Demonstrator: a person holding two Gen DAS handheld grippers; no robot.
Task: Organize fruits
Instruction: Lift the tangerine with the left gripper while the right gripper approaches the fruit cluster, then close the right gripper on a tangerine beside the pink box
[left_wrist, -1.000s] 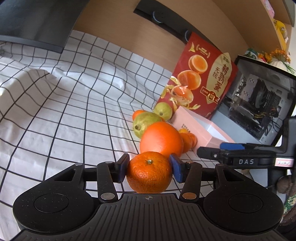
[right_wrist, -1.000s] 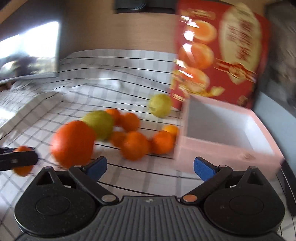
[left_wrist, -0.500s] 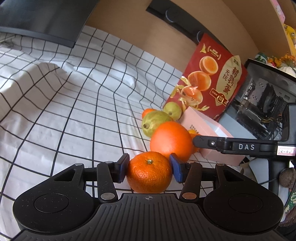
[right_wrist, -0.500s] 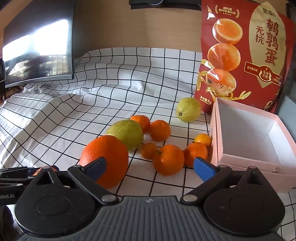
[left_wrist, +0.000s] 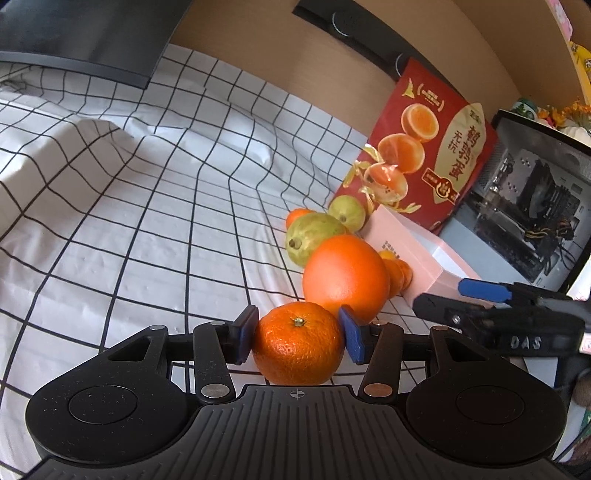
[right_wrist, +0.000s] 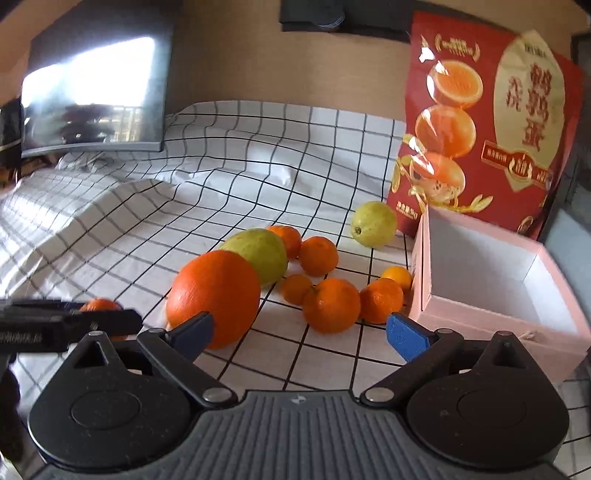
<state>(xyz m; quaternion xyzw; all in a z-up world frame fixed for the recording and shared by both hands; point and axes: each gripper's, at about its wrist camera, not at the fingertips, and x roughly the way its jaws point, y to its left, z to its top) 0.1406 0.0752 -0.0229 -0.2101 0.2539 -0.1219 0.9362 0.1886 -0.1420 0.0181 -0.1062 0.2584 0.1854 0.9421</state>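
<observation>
Where left gripper (right_wrist: 70, 325) crosses, mandarin (right_wrist: 100, 305) half-hidden.

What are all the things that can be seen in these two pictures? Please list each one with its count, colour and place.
Held mandarin: one, orange, between the left gripper's pads.
Large orange: one, orange, on the cloth, nearest the grippers.
Small mandarins: six, orange, loose on the cloth between the large orange and the box.
Large guava: one, green-yellow, right behind the large orange.
Small guava: one, yellow-green, by the red bag.
Box: one, pink, open and empty, right side.
Bag: one, red, upright behind the box.
Tablecloth: one, white with black grid.
Monitor: one, dark, far left.
Computer case: one, behind the box, far right.
Left gripper: black, blue pads, shut on the mandarin.
Right gripper: black, blue pads, open, empty.
</observation>
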